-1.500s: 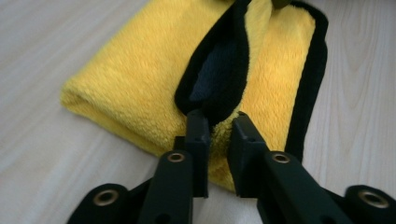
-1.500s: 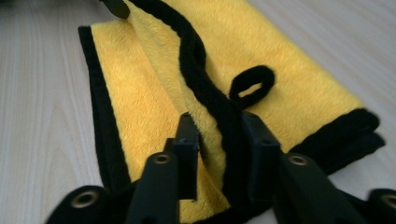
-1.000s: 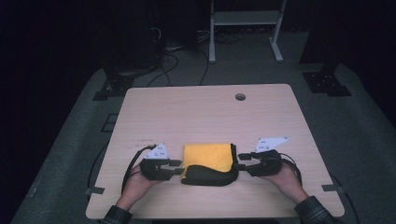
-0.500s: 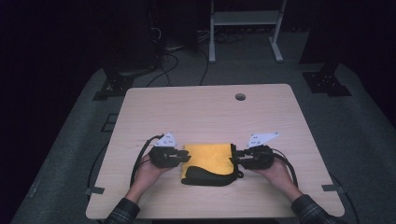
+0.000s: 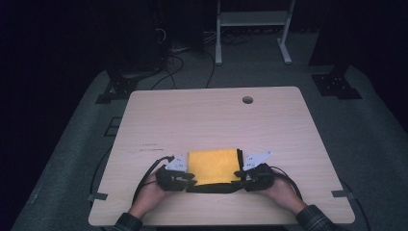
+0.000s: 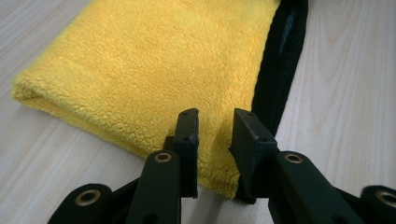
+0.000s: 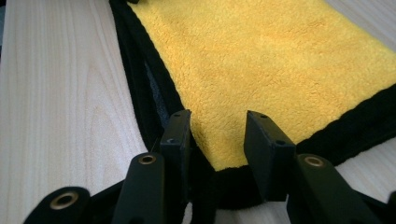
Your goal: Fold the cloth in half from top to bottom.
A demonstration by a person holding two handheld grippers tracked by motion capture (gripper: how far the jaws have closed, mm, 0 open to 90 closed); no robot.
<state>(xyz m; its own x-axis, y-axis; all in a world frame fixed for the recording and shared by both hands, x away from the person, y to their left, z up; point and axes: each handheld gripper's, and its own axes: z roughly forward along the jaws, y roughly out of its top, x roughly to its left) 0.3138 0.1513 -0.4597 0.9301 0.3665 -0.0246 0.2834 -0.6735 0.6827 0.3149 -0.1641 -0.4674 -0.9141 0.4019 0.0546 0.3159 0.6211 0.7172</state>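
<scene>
Here the folded yellow cloth [image 5: 213, 166] lies on the tabletop [image 5: 211, 115] near the person; left tongs [image 6: 212, 140] and right tongs [image 7: 217, 140], just reopening slightly, straddle its near corners, grip unclear.

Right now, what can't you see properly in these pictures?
- Towel near corners: in the high view, the left gripper and right gripper cover them.
- Towel's underside: hidden against the table.
- Towel's far end: cut off by the top edge in both gripper views.
</scene>
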